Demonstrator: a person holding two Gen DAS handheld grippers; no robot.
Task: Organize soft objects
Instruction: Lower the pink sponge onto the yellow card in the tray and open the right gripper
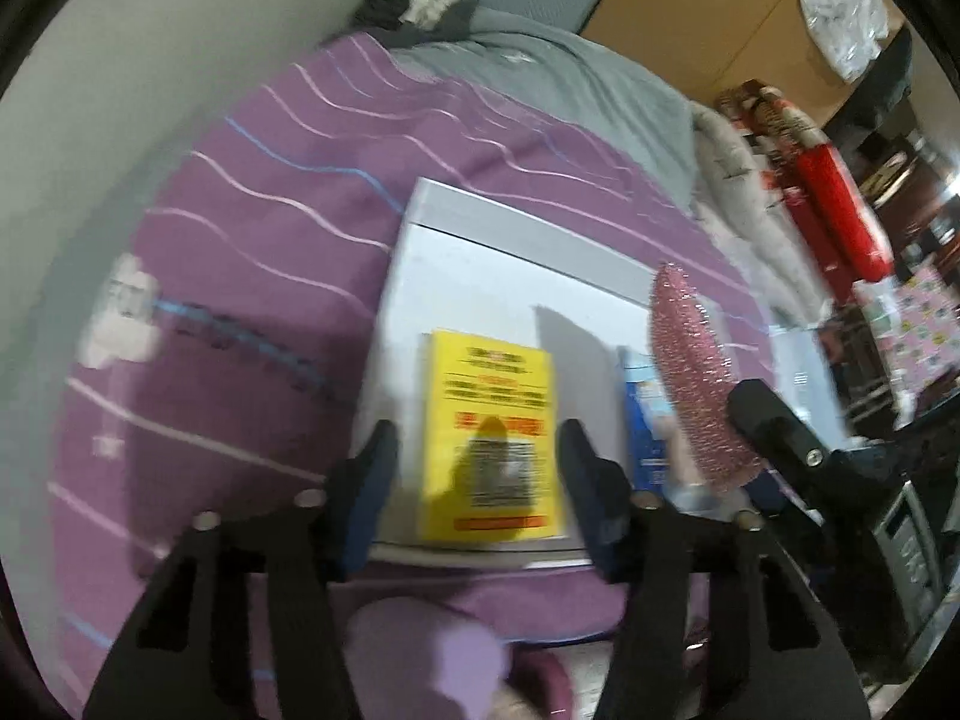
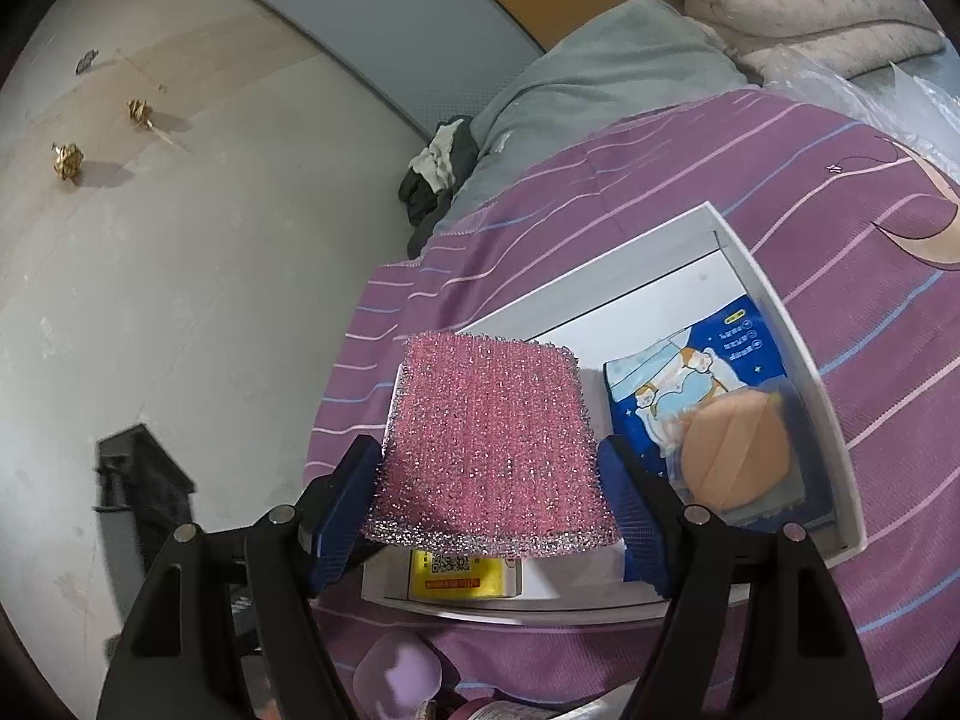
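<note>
A white tray [image 2: 774, 300] lies on the purple striped bedspread [image 2: 660, 174]. My right gripper [image 2: 489, 498] is shut on a pink glittery scouring pad [image 2: 492, 432] and holds it flat above the tray's left half. In the left wrist view the pad [image 1: 696, 372] stands edge-on at the right, over the tray [image 1: 516, 228]. In the tray lie a yellow packet [image 1: 489, 420], a blue tissue pack [image 2: 702, 378] and a peach makeup sponge in a clear wrapper [image 2: 738, 456]. My left gripper [image 1: 477, 480] is open and empty above the tray's near edge.
A grey pillow [image 2: 600, 72] and dark rolled socks [image 2: 435, 174] lie at the head of the bed. A lilac soft piece [image 2: 399, 675] sits near the bed's front edge. A wall [image 2: 180, 240] runs along the left. Red bundles [image 1: 834, 204] stand on the right.
</note>
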